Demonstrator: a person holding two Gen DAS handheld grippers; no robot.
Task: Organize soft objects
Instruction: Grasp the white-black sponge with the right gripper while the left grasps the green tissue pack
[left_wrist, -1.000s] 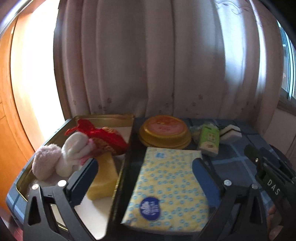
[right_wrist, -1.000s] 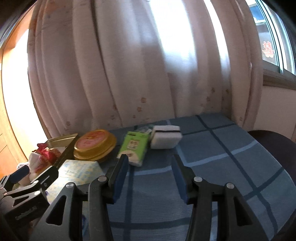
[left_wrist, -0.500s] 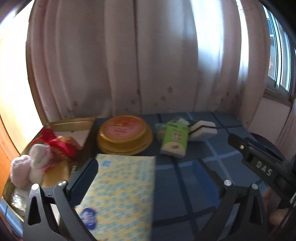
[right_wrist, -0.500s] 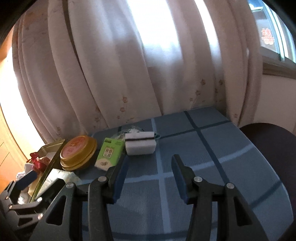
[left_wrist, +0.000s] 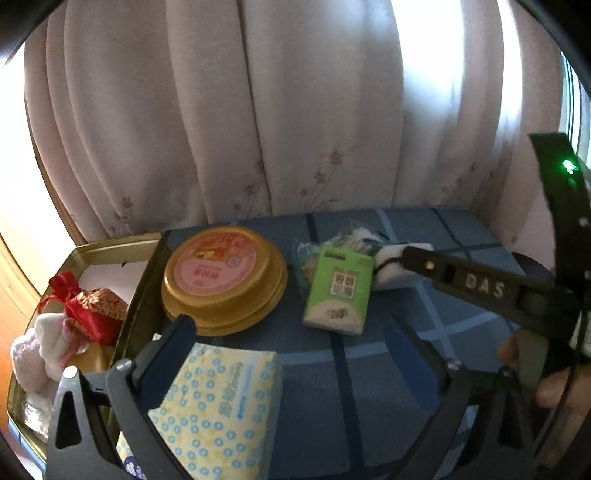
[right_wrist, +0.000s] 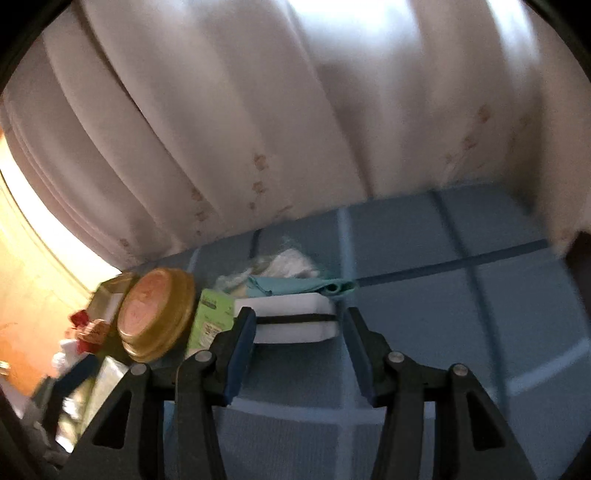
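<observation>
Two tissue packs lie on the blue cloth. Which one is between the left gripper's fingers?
The yellow pack with blue dots, lying between the open fingers of the left gripper. The green pack lies farther away, beside the white sponge.

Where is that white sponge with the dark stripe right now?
In the right wrist view the white sponge lies on the blue checked cloth, just ahead of the open right gripper, with the green tissue pack at its left and a teal cloth behind.

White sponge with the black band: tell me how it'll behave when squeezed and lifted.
The white sponge looks like foam, so it probably compresses between the right tongs and weighs little. It lies flat and blocky, so it is unlikely to roll. Its black band may keep the layers together.
</observation>
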